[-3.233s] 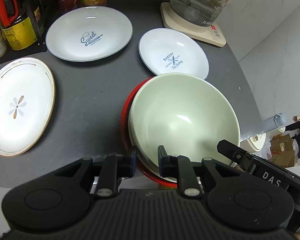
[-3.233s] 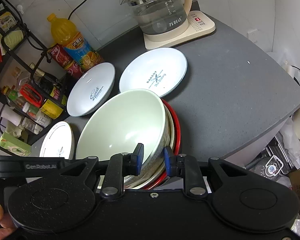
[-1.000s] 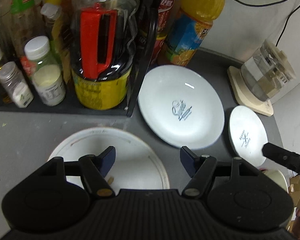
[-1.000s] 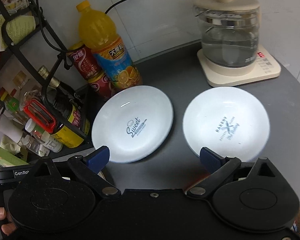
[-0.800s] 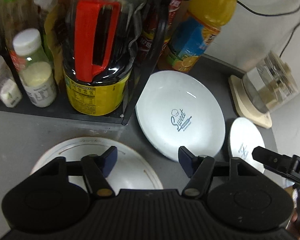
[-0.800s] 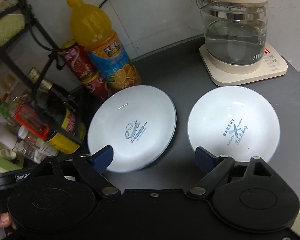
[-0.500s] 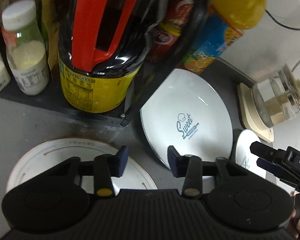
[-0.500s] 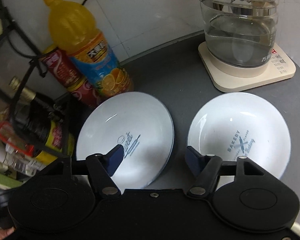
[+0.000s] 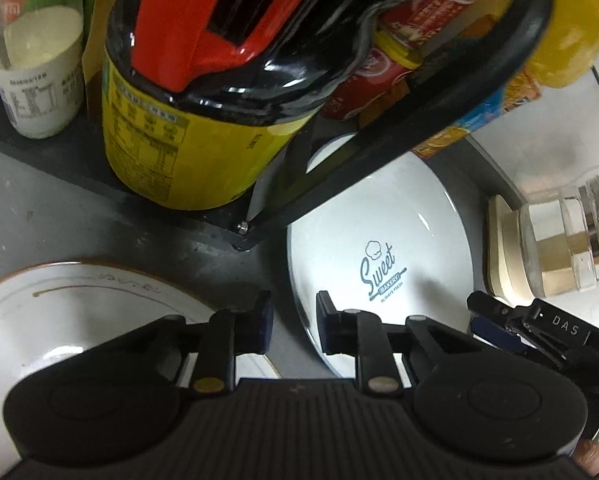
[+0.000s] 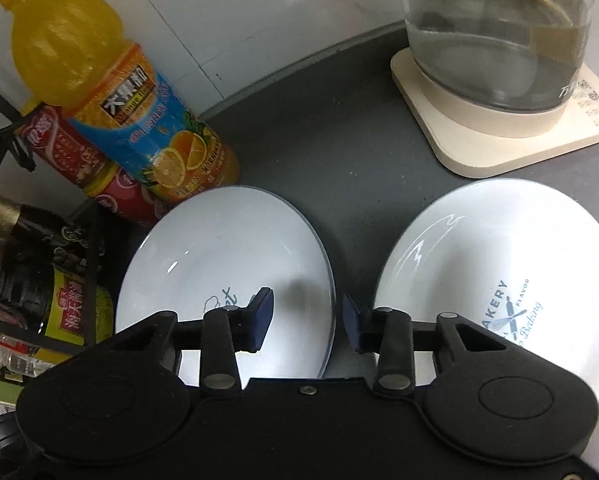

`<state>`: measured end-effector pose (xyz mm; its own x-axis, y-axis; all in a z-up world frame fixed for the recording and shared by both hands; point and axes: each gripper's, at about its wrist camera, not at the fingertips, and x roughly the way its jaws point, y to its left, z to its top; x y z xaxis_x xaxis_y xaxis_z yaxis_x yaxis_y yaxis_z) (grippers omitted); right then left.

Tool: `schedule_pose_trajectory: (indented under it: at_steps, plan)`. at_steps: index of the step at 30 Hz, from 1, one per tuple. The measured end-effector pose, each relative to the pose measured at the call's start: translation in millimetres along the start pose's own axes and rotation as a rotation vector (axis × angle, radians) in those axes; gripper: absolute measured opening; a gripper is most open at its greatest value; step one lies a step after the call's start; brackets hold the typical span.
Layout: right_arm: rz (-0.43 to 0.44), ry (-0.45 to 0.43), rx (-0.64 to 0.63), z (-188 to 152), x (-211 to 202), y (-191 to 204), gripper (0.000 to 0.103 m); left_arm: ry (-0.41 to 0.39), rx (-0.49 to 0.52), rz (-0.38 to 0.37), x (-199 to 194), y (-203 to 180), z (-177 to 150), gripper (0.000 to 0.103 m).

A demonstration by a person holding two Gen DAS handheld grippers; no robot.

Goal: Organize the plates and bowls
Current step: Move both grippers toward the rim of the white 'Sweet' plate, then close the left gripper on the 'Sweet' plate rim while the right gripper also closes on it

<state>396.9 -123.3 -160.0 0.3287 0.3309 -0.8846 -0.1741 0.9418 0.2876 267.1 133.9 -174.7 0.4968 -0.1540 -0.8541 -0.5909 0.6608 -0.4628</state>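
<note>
Our left gripper (image 9: 293,322) and right gripper (image 10: 308,320), both parted and empty, straddle opposite rims of the Sweet plate (image 9: 383,256) on the tabletop (image 10: 339,140); uneven pinches probably tip it.

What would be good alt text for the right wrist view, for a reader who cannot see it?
The open right gripper straddles the right rim of a round white "Sweet" plate on a dark grey countertop, with a second white "Bakery" plate beside it. Behind stand an orange juice bottle and a glass kettle on a cream base.
</note>
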Motion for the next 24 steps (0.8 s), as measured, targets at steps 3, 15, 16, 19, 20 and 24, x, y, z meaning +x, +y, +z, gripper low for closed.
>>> schedule_pose_trajectory:
  at_steps: [3,15,16,19,20,24]
  plan:
    - [-0.002,0.013,-0.001,1.6,6.6,-1.3,0.034,0.005,-0.017,-0.008,5.9,2.1,0.6,0.015]
    - [-0.035,0.079,-0.001,-7.3,28.6,-5.6,0.013,0.02,-0.025,-0.021,17.6,-4.3,-2.9,0.008]
    - [-0.031,0.079,0.008,-8.0,27.4,-6.9,0.012,0.019,-0.024,-0.023,17.0,-4.1,-3.6,0.007]
    - [-0.021,0.071,-0.03,-11.0,20.6,-3.4,0.011,0.007,-0.023,-0.029,10.5,-2.1,-3.8,0.007]
    - [-0.012,0.066,-0.035,-11.4,17.3,-3.5,0.01,0.0,-0.022,-0.031,7.2,-1.3,-3.6,0.007]
    - [0.028,0.044,-0.026,-13.8,0.5,-3.8,0.008,-0.006,-0.029,-0.03,-3.7,0.0,-3.6,0.007]
